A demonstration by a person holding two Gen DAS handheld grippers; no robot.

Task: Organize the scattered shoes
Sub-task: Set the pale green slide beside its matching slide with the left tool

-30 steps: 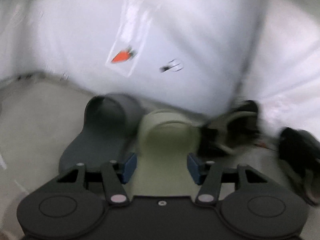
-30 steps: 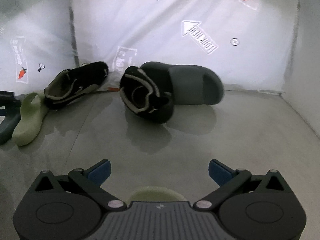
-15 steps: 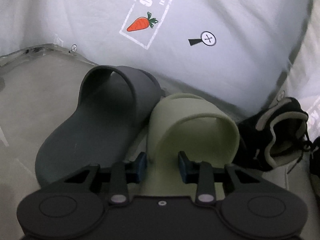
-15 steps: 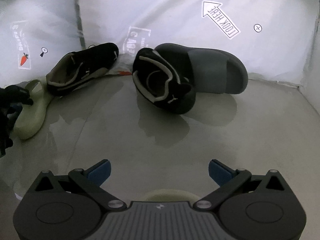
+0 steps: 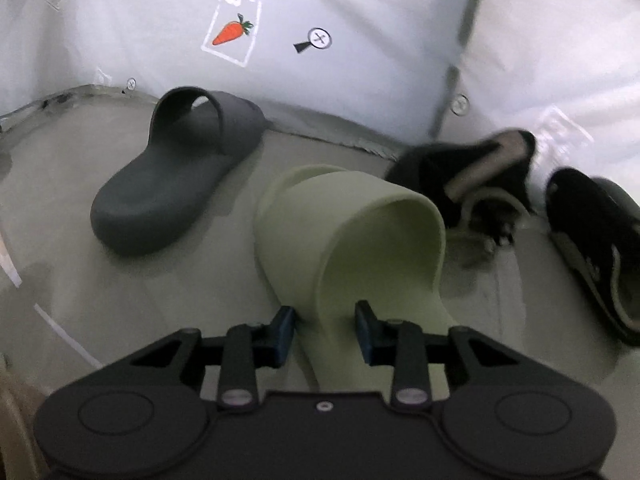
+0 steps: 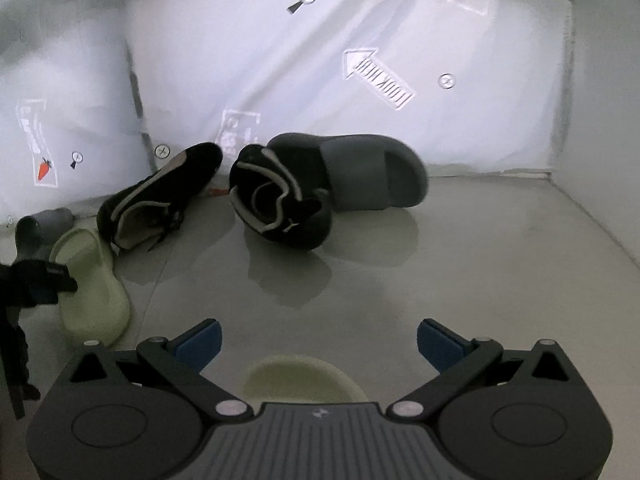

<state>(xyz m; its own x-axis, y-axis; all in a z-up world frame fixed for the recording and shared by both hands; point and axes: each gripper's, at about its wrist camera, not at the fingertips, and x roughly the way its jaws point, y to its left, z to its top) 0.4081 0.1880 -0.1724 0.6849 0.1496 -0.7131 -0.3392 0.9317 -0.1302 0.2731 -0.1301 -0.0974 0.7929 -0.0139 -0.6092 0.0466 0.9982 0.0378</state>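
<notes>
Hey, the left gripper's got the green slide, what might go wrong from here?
1. The left gripper pinches only a thin side edge of the green slide; soft foam may bend and slip free.
2. A black sneaker lies close beside it, its laces loose on the floor; swinging the slide right might knock or snag it.
3. The grey slide sits close on the other side, so a leftward swing may bump it.
</notes>
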